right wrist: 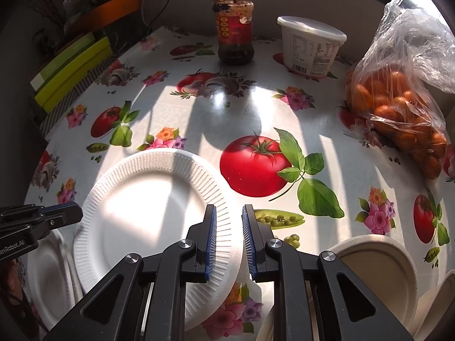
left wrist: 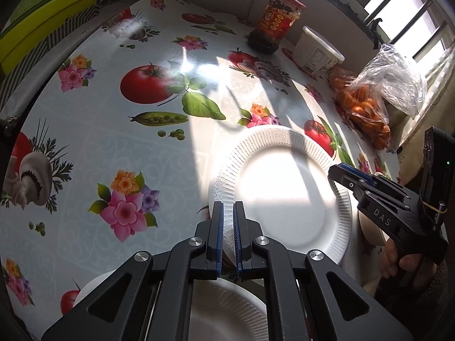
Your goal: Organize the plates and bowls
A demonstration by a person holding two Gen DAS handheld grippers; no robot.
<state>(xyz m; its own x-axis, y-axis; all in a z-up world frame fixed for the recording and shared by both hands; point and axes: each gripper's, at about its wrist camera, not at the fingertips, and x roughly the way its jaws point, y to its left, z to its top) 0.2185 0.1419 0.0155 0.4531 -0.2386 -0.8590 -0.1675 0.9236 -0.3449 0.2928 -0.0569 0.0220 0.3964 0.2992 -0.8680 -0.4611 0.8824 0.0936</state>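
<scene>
Presently, item one: white paper plate [left wrist: 284, 187], fluted rim, flat glossy centre, lit by window stripes. Position: held tilted above the printed tablecloth [left wrist: 119, 147], near the table's front edge, lifted off the cloth on the right wrist view.

Holding: left gripper [left wrist: 227, 213] closed on the plate's near-left rim, blue pads pinching the fluting; right gripper [right wrist: 229, 227] closed on the opposite rim, the edge running between its pads. Both grips sit at the outer margin only.

Step in hand, as judged: carrying one plate, two-handed, toward a pile.

Item two: second white plate [left wrist: 221, 309], lying flat below the left gripper, likely the stack to receive the first. Item three: beige bowls [right wrist: 378, 267], nested at the right front, apart from the plates.

Next move calls for: levelling the plate, centring it over the lower one, lowering until rims nest, then releasing both sides together. Thin paper may flex if one side lets go early.

Bystanders, far edge: sauce jar [right wrist: 234, 28], white tub [right wrist: 310, 45], bag of oranges [right wrist: 398, 108].
</scene>
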